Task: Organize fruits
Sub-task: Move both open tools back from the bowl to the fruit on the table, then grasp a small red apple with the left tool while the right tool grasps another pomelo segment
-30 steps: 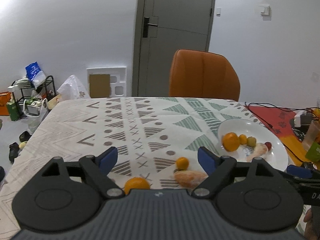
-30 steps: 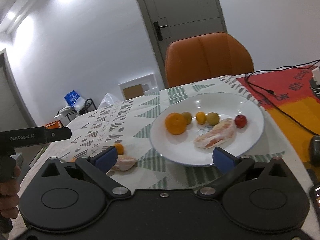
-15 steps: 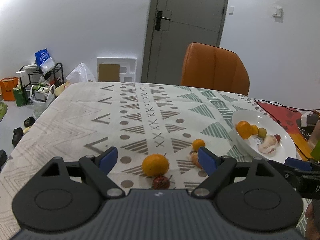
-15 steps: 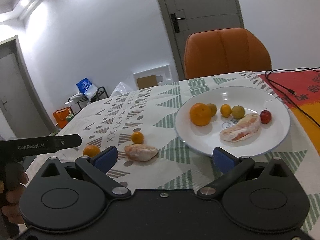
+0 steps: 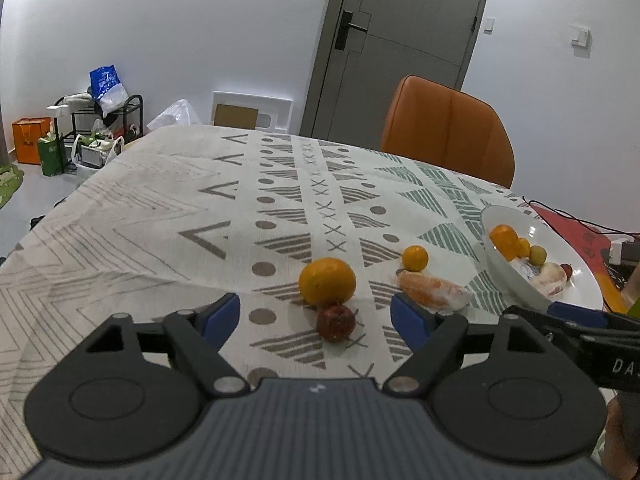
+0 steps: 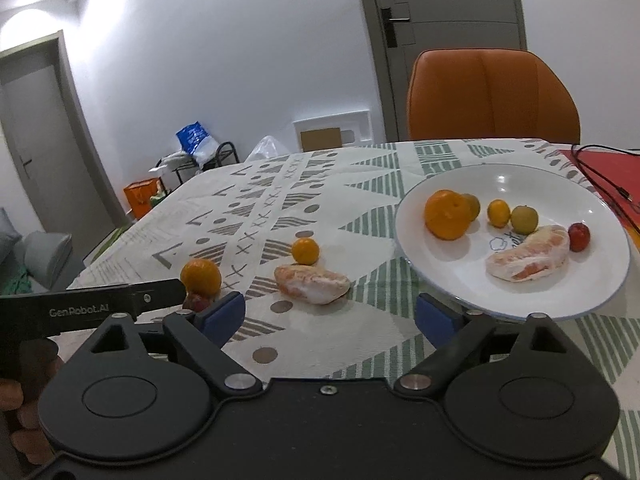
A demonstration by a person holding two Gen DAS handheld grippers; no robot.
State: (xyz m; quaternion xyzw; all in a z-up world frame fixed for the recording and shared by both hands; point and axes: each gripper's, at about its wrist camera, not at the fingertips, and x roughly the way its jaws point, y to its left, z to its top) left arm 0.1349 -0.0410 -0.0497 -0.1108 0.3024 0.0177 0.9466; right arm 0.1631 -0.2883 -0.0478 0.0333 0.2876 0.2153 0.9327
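The white plate (image 6: pixel 516 300) already holds six fruits, while an orange (image 5: pixel 327 281), a small red fruit (image 5: pixel 336 323), a small orange (image 5: pixel 415 258) and a peeled segment (image 5: pixel 434 294) wait on the tabletop (image 5: pixel 160 216), and the left gripper (image 5: pixel 316 318) and right gripper (image 6: pixel 330 314) are both wide and empty.

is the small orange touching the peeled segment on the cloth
Cannot tell. In the left wrist view the small orange meets the peeled segment; the right wrist view hints at a gap.
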